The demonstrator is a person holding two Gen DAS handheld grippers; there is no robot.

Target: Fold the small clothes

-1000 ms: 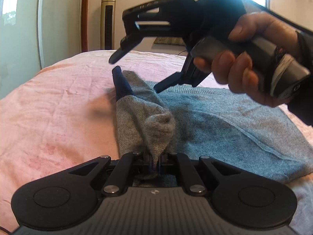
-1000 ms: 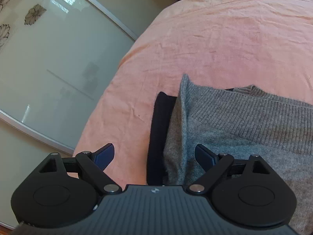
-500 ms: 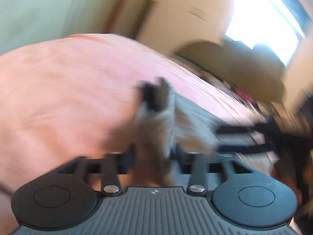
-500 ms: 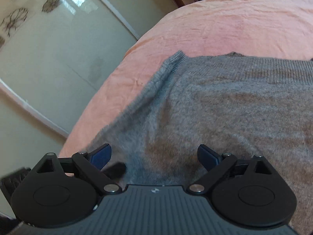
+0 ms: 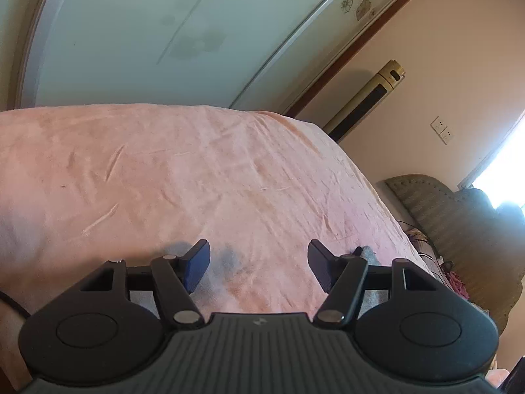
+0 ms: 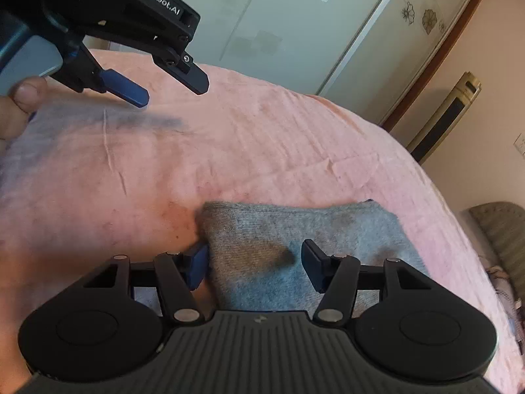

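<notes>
A grey knitted garment (image 6: 295, 239) lies folded on the pink bed sheet (image 6: 229, 151), right under my right gripper (image 6: 256, 262), which is open and empty just above it. My left gripper (image 5: 259, 262) is open and empty over bare sheet; in the right wrist view it (image 6: 170, 88) hangs in the air at the upper left, well apart from the garment. Only a small grey corner of the garment (image 5: 369, 251) shows in the left wrist view, beside the right finger.
The pink sheet (image 5: 197, 177) covers the bed. A sliding wardrobe door (image 5: 147, 32) stands behind it. A tall gold air conditioner (image 5: 367, 98) stands in the corner. A padded headboard (image 5: 459, 229) is at the right, with small clutter beside it.
My left gripper let go of the grey sleeve, opened and swung away to the left over bare sheet. The garment now lies flat and folded under my open right gripper.
</notes>
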